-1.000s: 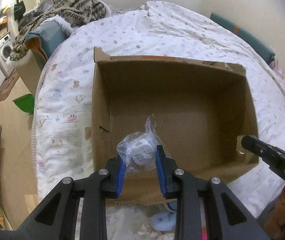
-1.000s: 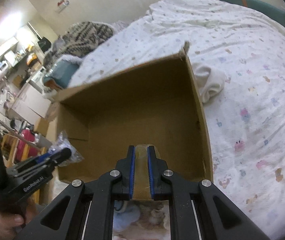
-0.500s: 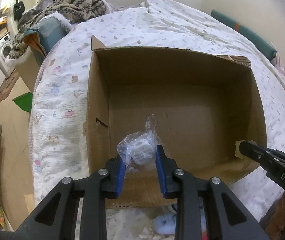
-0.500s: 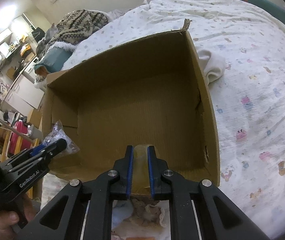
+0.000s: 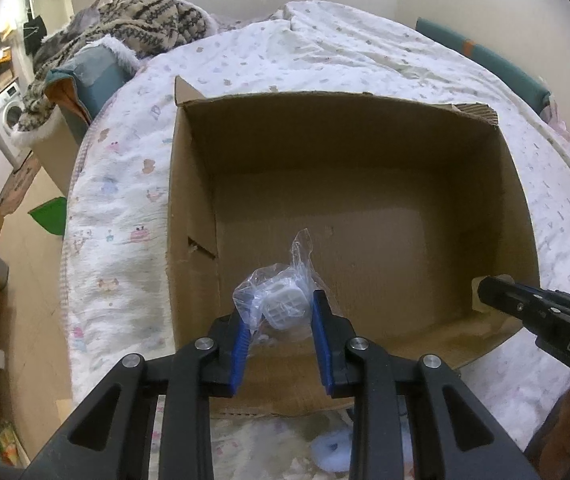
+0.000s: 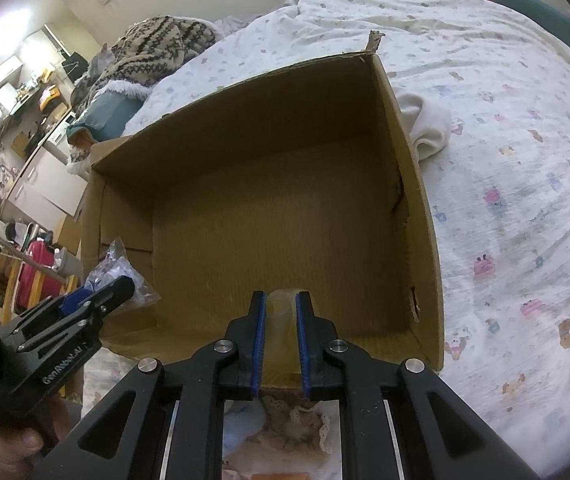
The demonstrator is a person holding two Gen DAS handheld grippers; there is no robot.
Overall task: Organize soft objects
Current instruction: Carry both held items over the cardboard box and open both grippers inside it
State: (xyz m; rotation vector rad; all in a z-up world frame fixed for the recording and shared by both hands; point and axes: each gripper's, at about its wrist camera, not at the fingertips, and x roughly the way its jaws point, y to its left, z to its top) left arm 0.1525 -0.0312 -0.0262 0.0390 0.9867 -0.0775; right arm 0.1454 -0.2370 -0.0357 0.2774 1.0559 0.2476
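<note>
Plastic bag with a small white item inside sits pinched in the left gripper at lower centre, over the cardboard box. "DAS" shows on the right gripper, whose near-closed jaws clamp the box's near flap; the right view reads "GenRobot.AI" on the left one. Only that view shows white cloth on the bed beyond.

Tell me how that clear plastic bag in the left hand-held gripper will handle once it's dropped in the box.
The plastic bag looks crinkly and floppy, its free corner sticking up. Probably light, so it should land softly in the cardboard box.
</note>
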